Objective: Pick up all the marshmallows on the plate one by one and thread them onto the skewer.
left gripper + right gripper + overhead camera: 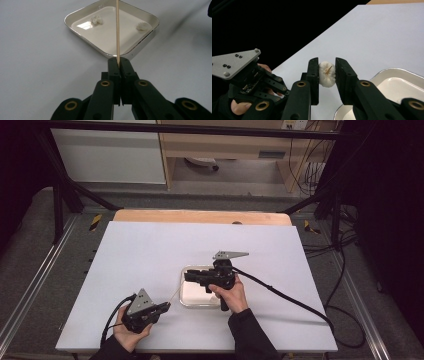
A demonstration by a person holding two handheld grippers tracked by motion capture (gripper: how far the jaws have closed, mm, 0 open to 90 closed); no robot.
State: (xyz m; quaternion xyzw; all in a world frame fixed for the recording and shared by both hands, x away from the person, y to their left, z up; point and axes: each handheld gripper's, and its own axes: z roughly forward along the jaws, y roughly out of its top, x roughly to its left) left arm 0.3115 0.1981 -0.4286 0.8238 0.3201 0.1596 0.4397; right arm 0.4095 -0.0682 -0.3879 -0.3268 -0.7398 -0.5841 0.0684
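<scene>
Nearest the high camera, at the near left of the tabletop [150,245], the left gripper [162,308] is clenched on the base of a thin wooden skewer [117,30], which is pointed away to the far right over a shallow white tray [75,18]. In the left gripper view, two small white lumps [97,20] are seen lying well apart on the tray floor, one toward the far left and the other at the right. The right gripper [327,75] is held above the tray's near left corner and is grasping a third white lump [327,74] between its jaws. In the right gripper view the skewer's tip [328,70] is seen at this lump's face, apparently just entered; how deep it sits cannot be told. The work is judged to be at an early stage: one piece is picked up and is being threaded, but it is not yet pushed down the stick. The two pieces in the tray are untouched and remain to be lifted and skewered in turn.
</scene>
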